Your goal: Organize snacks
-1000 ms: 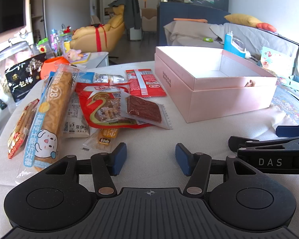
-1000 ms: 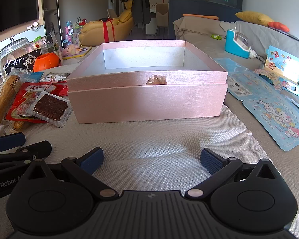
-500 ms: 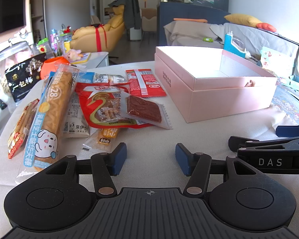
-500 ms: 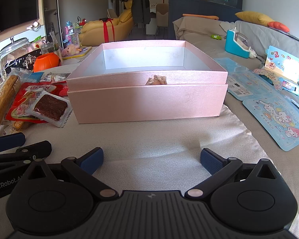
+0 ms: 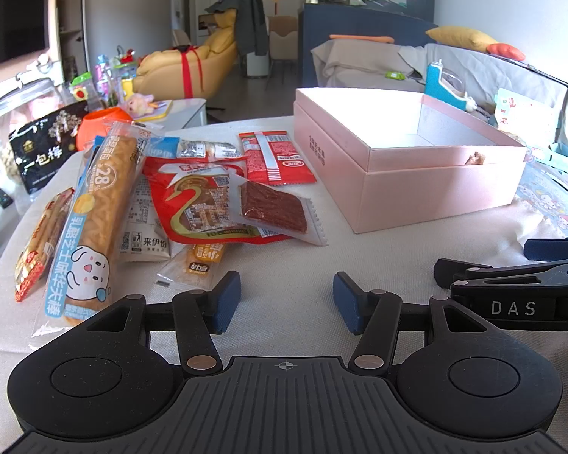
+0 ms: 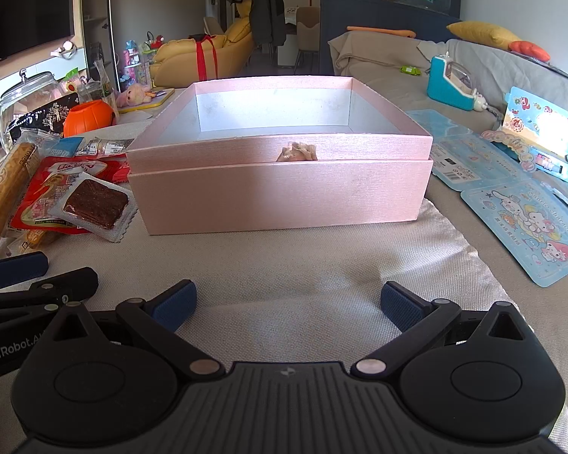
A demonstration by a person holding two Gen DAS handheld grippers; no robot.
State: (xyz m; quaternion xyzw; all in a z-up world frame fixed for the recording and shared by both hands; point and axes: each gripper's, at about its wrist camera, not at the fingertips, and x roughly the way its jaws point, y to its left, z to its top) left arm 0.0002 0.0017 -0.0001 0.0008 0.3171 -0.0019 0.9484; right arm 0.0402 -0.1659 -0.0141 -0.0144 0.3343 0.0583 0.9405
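Lying snacks: packets (image 5: 208,204) spread on the cloth (image 5: 284,265) left of the pink box (image 5: 416,174), none inside.
Long bread stick (image 5: 94,219): long axis runs away from the camera.
Left view only: the stick's full length.
Right view only: sticker sheets (image 6: 526,223) right of the box.
Open room: bare cloth before both grippers.
Left gripper (image 5: 287,300): jaws apart, empty.
Right gripper (image 6: 287,306): jaws wide, empty.

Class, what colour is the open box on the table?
Pale pink outside; the box shows best in the right wrist view.

"DAS" on right tool (image 5: 541,265)
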